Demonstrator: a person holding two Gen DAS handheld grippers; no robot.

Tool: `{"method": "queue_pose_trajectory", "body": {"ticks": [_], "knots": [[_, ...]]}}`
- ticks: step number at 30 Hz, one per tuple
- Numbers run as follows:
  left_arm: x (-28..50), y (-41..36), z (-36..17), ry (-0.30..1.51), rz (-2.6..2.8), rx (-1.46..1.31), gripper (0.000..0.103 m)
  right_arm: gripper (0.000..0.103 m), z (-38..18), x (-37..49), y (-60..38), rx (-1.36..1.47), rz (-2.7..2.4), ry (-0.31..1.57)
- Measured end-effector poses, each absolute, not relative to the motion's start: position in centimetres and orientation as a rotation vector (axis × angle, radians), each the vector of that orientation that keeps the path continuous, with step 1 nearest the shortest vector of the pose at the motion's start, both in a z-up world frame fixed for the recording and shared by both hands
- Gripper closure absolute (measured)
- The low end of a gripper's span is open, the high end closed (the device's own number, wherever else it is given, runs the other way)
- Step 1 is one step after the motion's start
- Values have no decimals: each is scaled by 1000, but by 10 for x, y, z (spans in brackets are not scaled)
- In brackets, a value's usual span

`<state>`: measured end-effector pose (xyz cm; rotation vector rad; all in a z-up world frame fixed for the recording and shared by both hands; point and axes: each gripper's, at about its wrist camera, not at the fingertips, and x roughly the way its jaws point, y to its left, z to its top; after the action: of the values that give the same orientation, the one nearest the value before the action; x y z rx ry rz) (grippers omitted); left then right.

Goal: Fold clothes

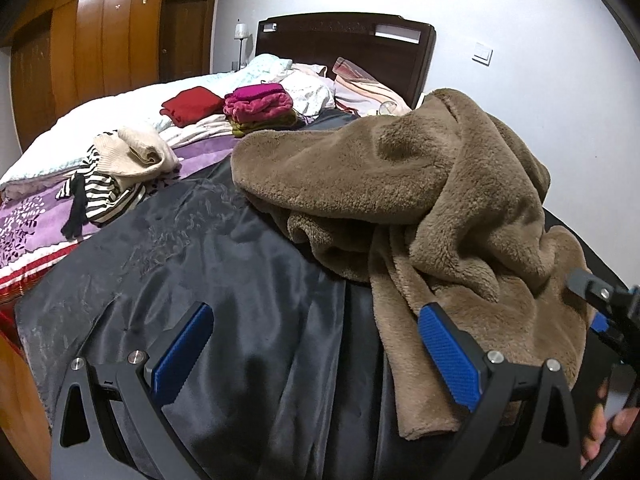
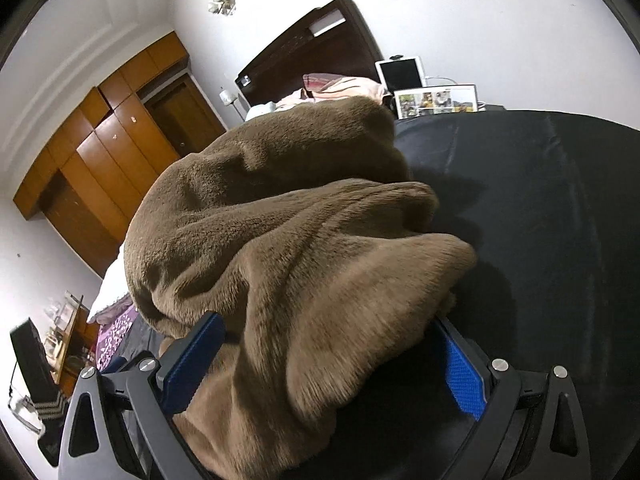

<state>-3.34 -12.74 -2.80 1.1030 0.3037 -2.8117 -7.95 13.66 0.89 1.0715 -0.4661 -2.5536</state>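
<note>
Nearest, the left gripper [image 1: 316, 354] stands wide apart over the dark grey satin sheet [image 1: 200, 248], grasping nothing. The right gripper [image 2: 332, 364] is also spread, with the crumpled brown fleece garment [image 2: 288, 216] lying loosely between its pads, not pinched. The garment looks soft, thick and light; I would take a near hem edge. Its sleeves and collar are hidden in the folds.

Brown fleece [image 1: 420, 184] heaped across dark sheet [image 1: 200, 260]
</note>
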Motion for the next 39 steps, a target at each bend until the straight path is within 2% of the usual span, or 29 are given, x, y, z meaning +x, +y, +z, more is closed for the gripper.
{"method": "queue_pose_trajectory", "body": {"ticks": [1, 2, 3, 6, 16, 23, 39], "knots": [[-34, -128, -29, 304, -2813, 1108, 0, 15, 8, -83, 132, 1075, -2553, -440], [-35, -127, -30, 304, -2813, 1114, 0, 45, 8, -85, 128, 1079, -2562, -415], [-35, -128, -30, 306, -2812, 1118, 0, 62, 7, -87, 125, 1090, -2577, -384], [-35, -132, -31, 320, -2811, 1121, 0, 71, 14, -81, 126, 1027, -2636, -334], [-31, -135, -22, 335, -2820, 1087, 0, 76, 102, -9, 150, 500, -3011, -77], [-25, -123, -11, 306, -2861, 1068, 0, 76, 136, 32, 190, 346, -3131, -154], [12, -29, 21, 156, -3207, 1144, 0, 76, 158, 103, 239, 237, -3207, -183]]}}
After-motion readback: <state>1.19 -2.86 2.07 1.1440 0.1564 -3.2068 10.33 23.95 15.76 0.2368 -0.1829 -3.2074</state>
